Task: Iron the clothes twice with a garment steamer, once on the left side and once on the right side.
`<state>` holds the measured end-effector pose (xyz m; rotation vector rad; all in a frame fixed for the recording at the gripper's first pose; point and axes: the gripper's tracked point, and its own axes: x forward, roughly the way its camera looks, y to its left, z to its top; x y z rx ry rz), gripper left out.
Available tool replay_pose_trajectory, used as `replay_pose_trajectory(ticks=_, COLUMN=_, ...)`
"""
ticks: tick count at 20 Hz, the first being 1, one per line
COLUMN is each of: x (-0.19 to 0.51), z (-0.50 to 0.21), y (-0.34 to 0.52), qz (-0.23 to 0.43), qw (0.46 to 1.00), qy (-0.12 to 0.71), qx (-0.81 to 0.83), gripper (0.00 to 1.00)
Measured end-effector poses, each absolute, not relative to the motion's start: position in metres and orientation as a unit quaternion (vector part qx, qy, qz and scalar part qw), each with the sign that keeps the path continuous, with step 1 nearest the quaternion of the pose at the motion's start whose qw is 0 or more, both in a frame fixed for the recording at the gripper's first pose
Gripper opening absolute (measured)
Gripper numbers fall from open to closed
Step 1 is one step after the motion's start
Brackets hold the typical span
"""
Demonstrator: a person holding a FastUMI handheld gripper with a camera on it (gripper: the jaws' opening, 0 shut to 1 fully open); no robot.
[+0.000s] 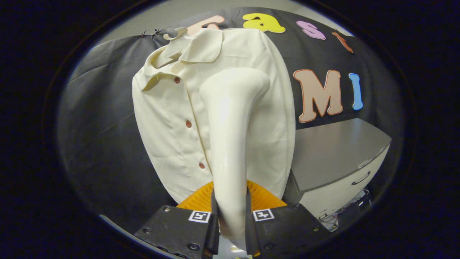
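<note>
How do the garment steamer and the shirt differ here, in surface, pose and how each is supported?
The garment steamer is smooth and rigid; the shirt is soft, creased cloth with buttons.
The steamer stands upright, clamped between the fingers of the gripper; the shirt hangs from a hanger against the booth wall.
The steamer stands in front of the shirt's front, covering part of it.
Both are cream-coloured.

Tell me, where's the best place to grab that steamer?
By its slim handle, low down, where the gripper is shut on the steamer now. The fingers close from either side there; the wider head points up at the shirt, so the grip probably stays steady.
</note>
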<state>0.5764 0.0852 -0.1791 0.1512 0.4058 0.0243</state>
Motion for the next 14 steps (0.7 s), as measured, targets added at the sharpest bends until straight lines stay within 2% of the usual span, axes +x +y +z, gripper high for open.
replay_pose_trajectory(ticks=14, x=0.556, z=-0.351, y=0.085, qz=0.037, qw=0.932, qy=0.343, qx=0.110, gripper=0.29)
